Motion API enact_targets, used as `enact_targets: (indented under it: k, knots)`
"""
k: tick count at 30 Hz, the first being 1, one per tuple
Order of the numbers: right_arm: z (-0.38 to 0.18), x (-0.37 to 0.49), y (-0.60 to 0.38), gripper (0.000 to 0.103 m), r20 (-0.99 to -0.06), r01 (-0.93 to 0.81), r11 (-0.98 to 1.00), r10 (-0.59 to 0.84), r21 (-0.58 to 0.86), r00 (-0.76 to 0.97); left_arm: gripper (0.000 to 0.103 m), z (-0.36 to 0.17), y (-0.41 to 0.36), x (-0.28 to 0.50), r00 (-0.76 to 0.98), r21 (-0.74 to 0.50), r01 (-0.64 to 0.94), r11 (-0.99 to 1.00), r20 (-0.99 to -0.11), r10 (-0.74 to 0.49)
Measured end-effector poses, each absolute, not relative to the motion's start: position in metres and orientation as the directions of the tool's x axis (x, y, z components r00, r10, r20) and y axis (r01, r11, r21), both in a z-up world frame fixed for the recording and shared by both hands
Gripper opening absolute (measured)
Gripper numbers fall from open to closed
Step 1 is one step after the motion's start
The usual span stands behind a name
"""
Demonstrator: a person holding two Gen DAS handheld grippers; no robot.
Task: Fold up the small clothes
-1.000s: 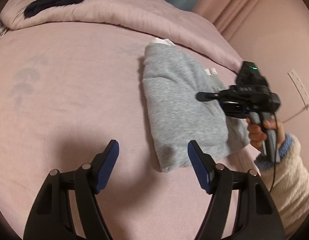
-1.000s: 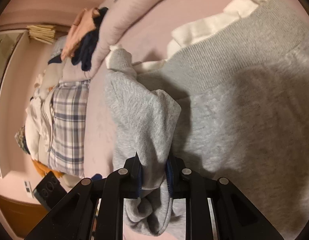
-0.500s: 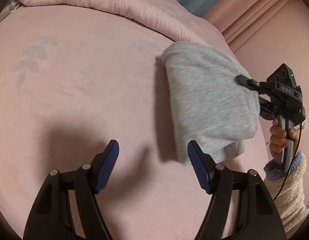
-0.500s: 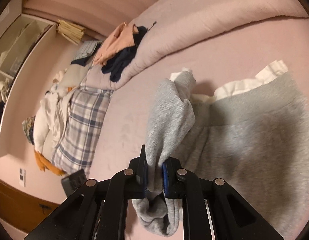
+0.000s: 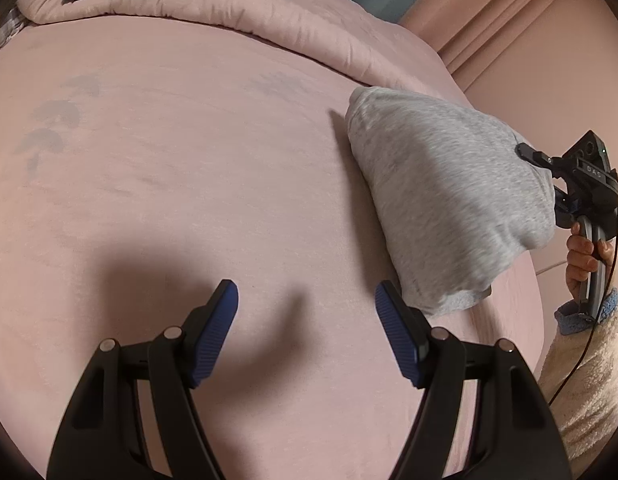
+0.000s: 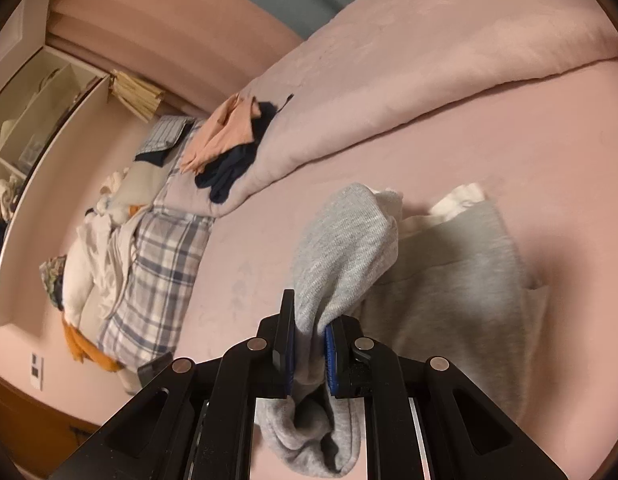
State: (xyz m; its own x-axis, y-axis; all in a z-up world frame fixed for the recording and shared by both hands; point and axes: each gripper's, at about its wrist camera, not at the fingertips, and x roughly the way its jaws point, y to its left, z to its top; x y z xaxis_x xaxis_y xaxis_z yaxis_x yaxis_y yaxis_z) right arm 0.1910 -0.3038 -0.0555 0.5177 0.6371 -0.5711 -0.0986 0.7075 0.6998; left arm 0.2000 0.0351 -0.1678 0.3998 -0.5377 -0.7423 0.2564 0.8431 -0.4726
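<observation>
The right gripper (image 6: pixel 309 344) is clamped on a bunched edge of the grey sweatpants (image 6: pixel 449 280), which trail away toward two o'clock, waistband farthest, resting on the pink bed (image 6: pixel 509 140). The left gripper (image 5: pixel 307 316) hangs empty, jaws wide, with the lifted cloth at about two o'clock and probably nearer its right finger.

Pink duvet (image 5: pixel 237 20) rolled at bed's far side; plaid blanket (image 6: pixel 157 272); shelf (image 6: pixel 33 120).

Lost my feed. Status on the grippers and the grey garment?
Right gripper shut on grey garment, one edge lifted off the bed. Left gripper open, empty. Nothing in the way.
</observation>
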Motion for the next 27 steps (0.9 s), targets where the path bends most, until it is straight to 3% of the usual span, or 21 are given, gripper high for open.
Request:
enact_targets:
  k: [11, 16, 27]
  knots:
    - [-0.133, 0.176, -0.361, 0.014, -0.607, 0.116, 0.651, 0.610, 0.750, 0.509, 0.071, -0.167, 0.022, 0.204, 0.382, -0.453, 0.280, 0.846, -0.756, -0.531]
    - [-0.155, 0.173, -0.356, 0.014, -0.680, 0.155, 0.697, 0.585, 0.700, 0.443, 0.071, -0.163, 0.003, 0.213, 0.365, -0.444, 0.307, 0.842, -0.762, -0.535]
    - [-0.148, 0.175, -0.356, 0.014, -0.694, 0.119, 0.731, 0.566, 0.672, 0.445, 0.070, -0.116, -0.071, 0.227, 0.347, -0.471, 0.453, 0.757, -0.689, -0.637]
